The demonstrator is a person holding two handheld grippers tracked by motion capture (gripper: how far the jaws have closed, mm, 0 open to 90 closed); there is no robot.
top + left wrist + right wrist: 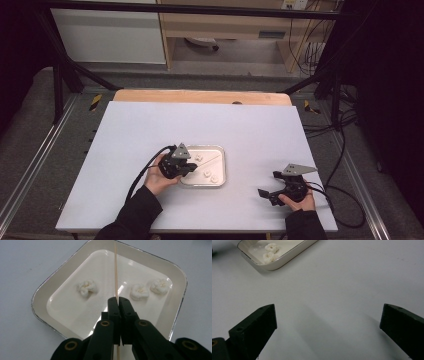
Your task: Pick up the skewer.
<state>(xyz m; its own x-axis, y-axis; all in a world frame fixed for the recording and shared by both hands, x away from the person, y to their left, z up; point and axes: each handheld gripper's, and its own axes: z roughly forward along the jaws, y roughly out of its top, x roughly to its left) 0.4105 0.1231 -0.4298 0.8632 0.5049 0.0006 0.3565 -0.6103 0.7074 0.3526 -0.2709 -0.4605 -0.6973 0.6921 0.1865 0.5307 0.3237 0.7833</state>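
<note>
The left gripper (117, 300) has its jaws pressed together on a thin wooden skewer (116, 272), pinching it near its lower part. In the left gripper view the skewer runs straight up from the jaws across the tray (47, 290), its far end reaching the tray's far rim. Three white puffed pieces lie on the tray floor: one (86, 287) to the left of the skewer, and two (140, 291) to its right, close together. None of them touches the skewer.

In the high view the tray (221, 150) sits near the middle of the white surface (150, 130), with the left gripper (192, 167) over its left edge.

The right gripper (266, 194) rests well apart, near the right front corner of the surface. Its jaws stand wide apart with only bare surface between them; it holds nothing. The right gripper view shows a corner of the tray (277, 263) at the upper left, with two pieces in it.
</note>
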